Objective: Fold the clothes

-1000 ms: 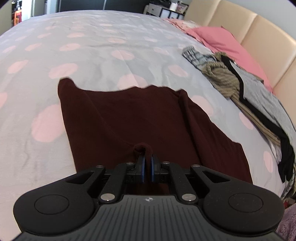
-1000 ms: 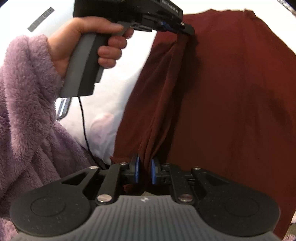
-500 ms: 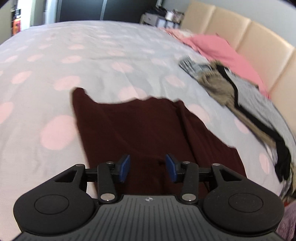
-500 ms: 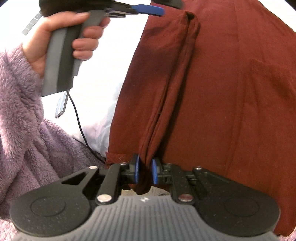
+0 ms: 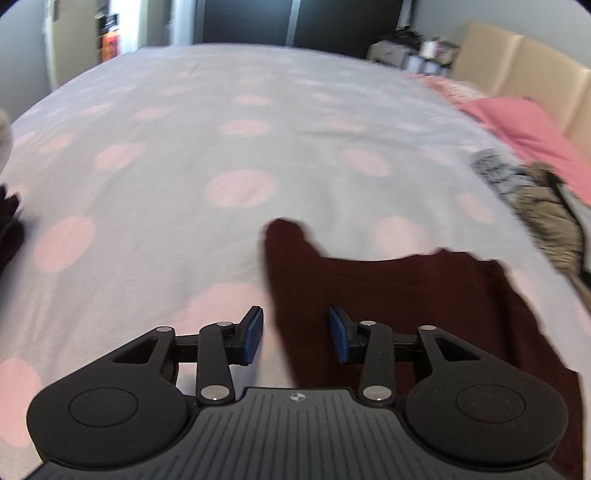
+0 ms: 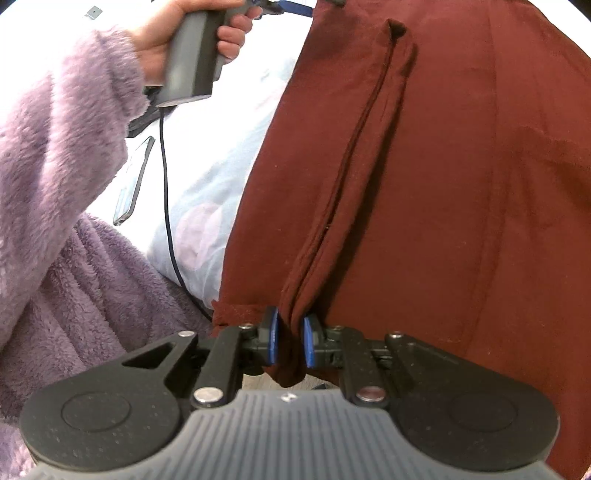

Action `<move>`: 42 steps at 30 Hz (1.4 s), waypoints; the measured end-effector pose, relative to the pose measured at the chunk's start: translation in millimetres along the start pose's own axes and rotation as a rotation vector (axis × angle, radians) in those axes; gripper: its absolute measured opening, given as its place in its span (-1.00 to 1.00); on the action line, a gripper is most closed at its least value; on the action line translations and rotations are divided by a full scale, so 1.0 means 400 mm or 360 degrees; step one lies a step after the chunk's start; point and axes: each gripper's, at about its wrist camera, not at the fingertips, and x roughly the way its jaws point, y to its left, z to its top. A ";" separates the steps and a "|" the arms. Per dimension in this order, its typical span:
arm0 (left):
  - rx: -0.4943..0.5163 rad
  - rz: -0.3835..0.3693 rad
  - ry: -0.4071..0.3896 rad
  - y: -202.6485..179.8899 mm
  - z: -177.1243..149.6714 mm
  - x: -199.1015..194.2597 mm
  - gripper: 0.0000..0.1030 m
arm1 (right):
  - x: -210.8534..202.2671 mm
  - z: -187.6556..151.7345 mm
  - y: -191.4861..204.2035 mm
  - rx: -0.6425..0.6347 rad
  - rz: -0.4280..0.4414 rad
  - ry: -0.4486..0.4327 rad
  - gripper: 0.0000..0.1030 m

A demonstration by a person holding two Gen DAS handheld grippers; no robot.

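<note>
Maroon garment (image 6: 461, 192) flat on bed (image 5: 229, 122), raised fold ridge running near to far. Right tongs (image 6: 290, 341) clamped on ridge's near end; left tongs (image 5: 295, 334) closing, empty, over garment's left edge.

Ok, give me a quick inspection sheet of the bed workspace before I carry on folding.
Surface: bedspread, pale with pink dots.
Job's things: maroon garment lying on the bed, a raised fold running down it.
Clutter: clothes pile and pink pillow by the headboard.
Grippers: left gripper off the cloth, jaws closing with nothing pinched between them; right gripper clamped on the garment's fold.
Cables: black cable hanging from the left gripper's handle.
Surroundings: purple fleece sleeve; dark wardrobe beyond the bed.
</note>
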 end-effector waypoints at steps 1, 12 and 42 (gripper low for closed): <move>-0.0030 0.0000 0.0001 0.016 0.002 0.009 -0.29 | 0.002 0.001 -0.001 0.0002 0.0005 0.0002 -0.67; -0.0206 -0.0045 -0.0064 0.071 0.045 0.024 -0.24 | 0.032 0.003 0.004 0.0034 0.0047 0.0019 -0.69; 0.0933 -0.0399 0.0194 -0.072 -0.531 -0.509 -0.38 | -0.100 -0.054 0.090 -0.0284 -0.0178 -0.0186 -0.36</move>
